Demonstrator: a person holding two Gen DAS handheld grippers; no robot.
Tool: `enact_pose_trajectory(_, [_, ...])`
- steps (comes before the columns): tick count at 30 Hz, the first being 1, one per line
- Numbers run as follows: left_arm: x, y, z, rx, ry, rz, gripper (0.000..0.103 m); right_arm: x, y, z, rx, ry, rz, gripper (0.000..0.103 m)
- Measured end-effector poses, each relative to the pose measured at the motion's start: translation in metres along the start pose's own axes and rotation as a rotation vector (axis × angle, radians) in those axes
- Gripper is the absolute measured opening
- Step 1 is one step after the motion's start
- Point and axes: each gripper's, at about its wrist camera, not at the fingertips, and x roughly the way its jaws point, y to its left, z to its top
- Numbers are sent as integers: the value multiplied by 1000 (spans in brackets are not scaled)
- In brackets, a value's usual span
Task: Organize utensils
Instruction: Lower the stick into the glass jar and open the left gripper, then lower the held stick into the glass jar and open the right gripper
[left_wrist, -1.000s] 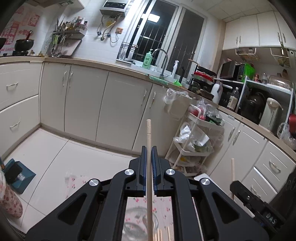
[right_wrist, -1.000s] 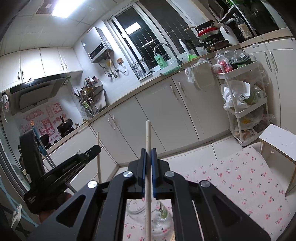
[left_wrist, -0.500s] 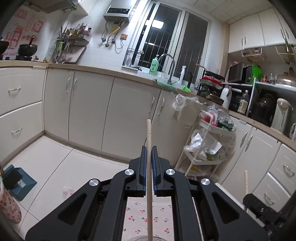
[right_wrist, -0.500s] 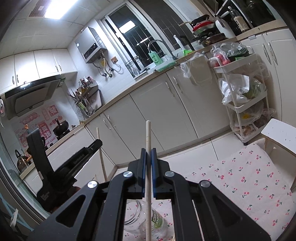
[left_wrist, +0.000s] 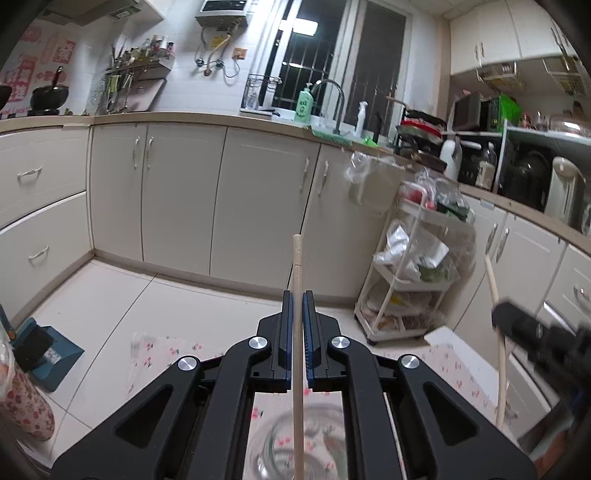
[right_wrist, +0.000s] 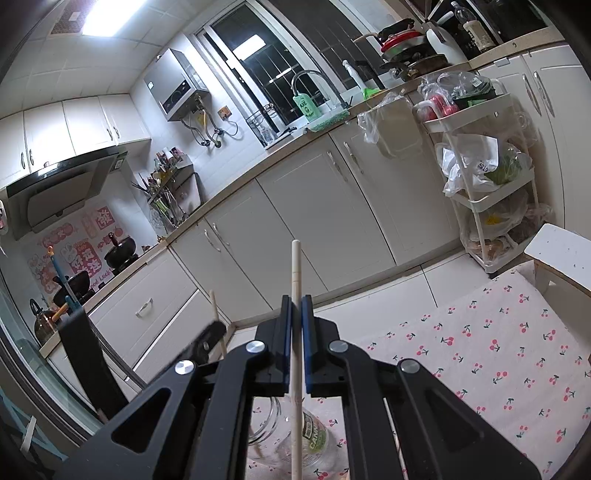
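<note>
My left gripper (left_wrist: 297, 306) is shut on a wooden chopstick (left_wrist: 297, 266) that stands upright between its blue pads. My right gripper (right_wrist: 296, 310) is shut on a second pale chopstick (right_wrist: 295, 269), also upright. A clear glass jar (right_wrist: 314, 439) with a green label stands below both grippers on the cherry-print tablecloth (right_wrist: 498, 350); it also shows, blurred, in the left wrist view (left_wrist: 299, 443). The right gripper with its chopstick shows at the right edge of the left wrist view (left_wrist: 495, 291). The left gripper shows at the left of the right wrist view (right_wrist: 207, 339).
Cream kitchen cabinets (left_wrist: 258, 206) run along the far side. A white rolling cart (left_wrist: 410, 280) of bags stands at the right. A white stool (right_wrist: 561, 254) stands by the table's far right corner. A blue dustpan (left_wrist: 48, 354) lies on the floor.
Both grippers have tilted and come lower over the jar, each still holding its chopstick. The jar's mouth now shows under the left gripper.
</note>
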Motion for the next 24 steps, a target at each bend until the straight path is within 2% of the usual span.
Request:
enact_pose_trajectory(12, [-44,1,-23,110,73,17,7,-12,13,2,-3,-20,2,6])
enact_pose_trajectory(14, [-51,6,-26,105,97,16,16,-11,16,3,-5,-25,5,6])
enact_pose_trajectory(18, [-69,17,-35,97,103,28,53,-4,22,5,0,-49,21,6])
enact_pose_trajectory(24, [-90,46,-50,20,111,53,64,20,35,12,18,-110,40,6])
